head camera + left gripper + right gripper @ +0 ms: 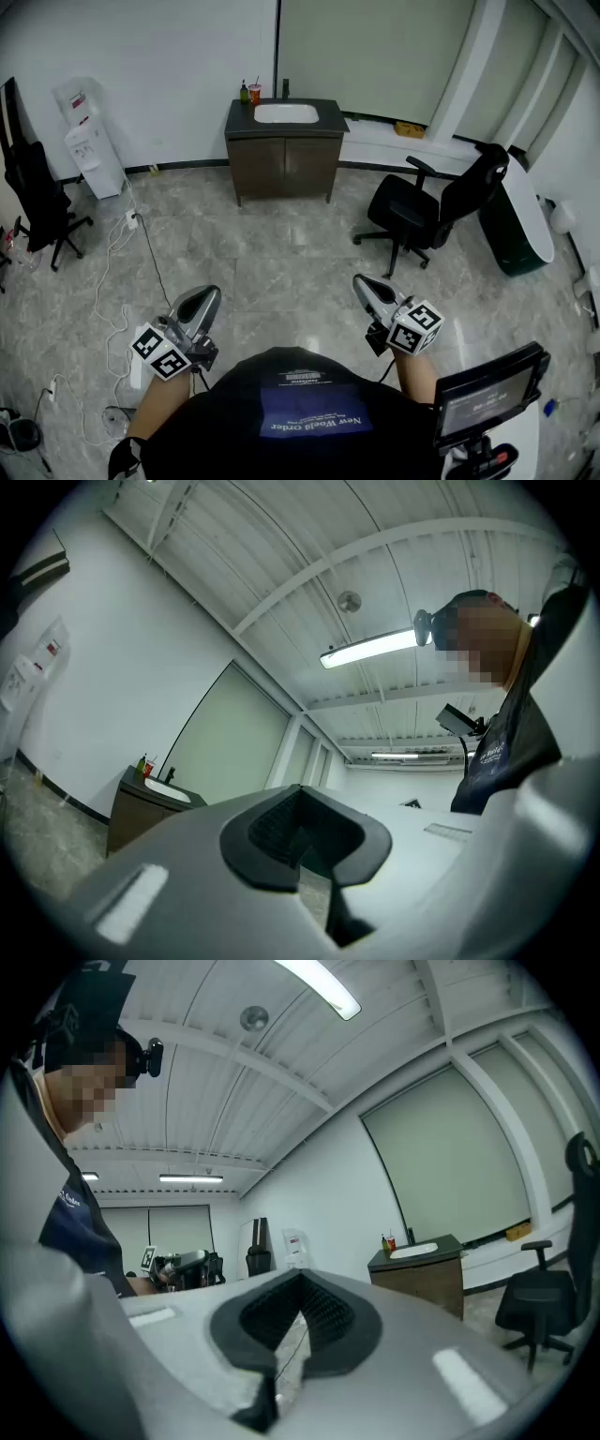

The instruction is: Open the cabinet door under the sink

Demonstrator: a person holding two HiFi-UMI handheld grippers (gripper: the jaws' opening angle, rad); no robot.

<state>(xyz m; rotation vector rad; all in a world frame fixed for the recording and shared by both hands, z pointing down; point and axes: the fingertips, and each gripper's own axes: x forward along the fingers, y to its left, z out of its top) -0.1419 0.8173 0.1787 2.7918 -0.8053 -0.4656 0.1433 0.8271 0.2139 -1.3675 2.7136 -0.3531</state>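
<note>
1. Left gripper (207,296): held low at the left of the head view. Its fingers (272,829) are clenched together, and nothing is grasped between them.
2. Right gripper (362,283): held low at the right. Its fingers (330,1321) are likewise pressed together on nothing, with only a thin slit seen at their base.
3. Cabinet (286,169): dark wood, set against the far wall beneath a white sink (286,113). It is found well ahead of both pairs of fingers, across the floor (281,272), roughly midway between them. It is touched by neither.
4. Cabinet door (311,166): seen shut, as is its neighbour, and well apart from all fingers.
5. Same cabinet, left gripper view (131,816): placed far off, above and left of the fingers. In the right gripper view (422,1283) it is placed far off, above and right of the fingers.
6. Office chair (422,211): black, ahead and right of the right fingers.
7. Water dispenser (94,141): white, far ahead and left of the left fingers.
</note>
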